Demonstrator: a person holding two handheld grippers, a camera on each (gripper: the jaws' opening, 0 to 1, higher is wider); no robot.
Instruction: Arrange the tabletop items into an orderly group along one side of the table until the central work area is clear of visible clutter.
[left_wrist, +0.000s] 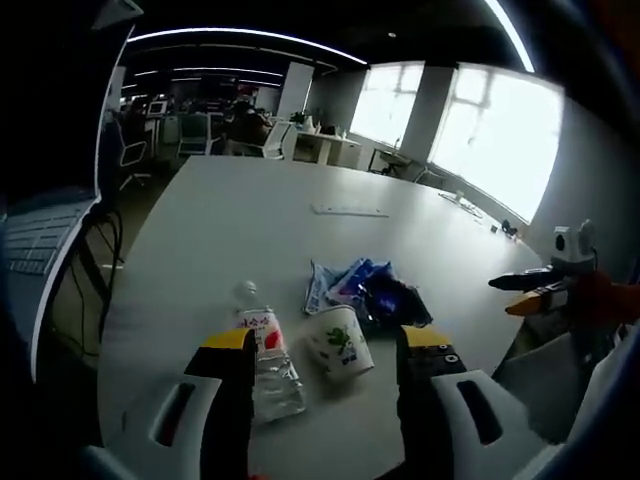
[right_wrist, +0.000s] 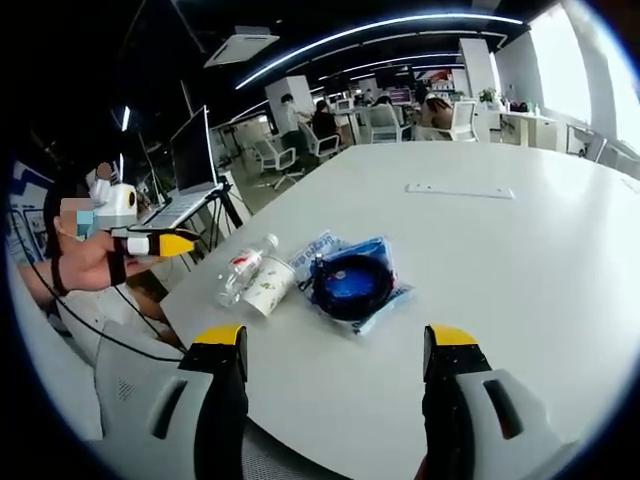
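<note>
in the left gripper view we look across a large white table (left_wrist: 250, 230) in an open office, with our left gripper (left_wrist: 325, 350) rising from the bottom, its two yellow-tipped black jaws spread wide apart and gripping nothing. between and just beyond those jaws lies a cluster of items near the table's close edge: a crushed clear plastic bottle (left_wrist: 265, 355) with a red label lies on its side, touching the left jaw's inner side in the picture; just beside it a white paper cup (left_wrist: 340, 342) with a green print lies tipped over; behind the cup sit crumpled blue and dark wrappers (left_wrist: 365, 290). a flat white strip (left_wrist: 350, 210) lies farther off on the table, well apart from the cluster. in the right gripper view our right gripper (right_wrist: 335, 345) is likewise wide open and empty, hovering at the table edge, with the same bottle (right_wrist: 245, 268), cup (right_wrist: 268, 287) and blue wrappers (right_wrist: 352, 282) grouped ahead of it. an open laptop (right_wrist: 190, 170) stands on a stand beside the table.
</note>
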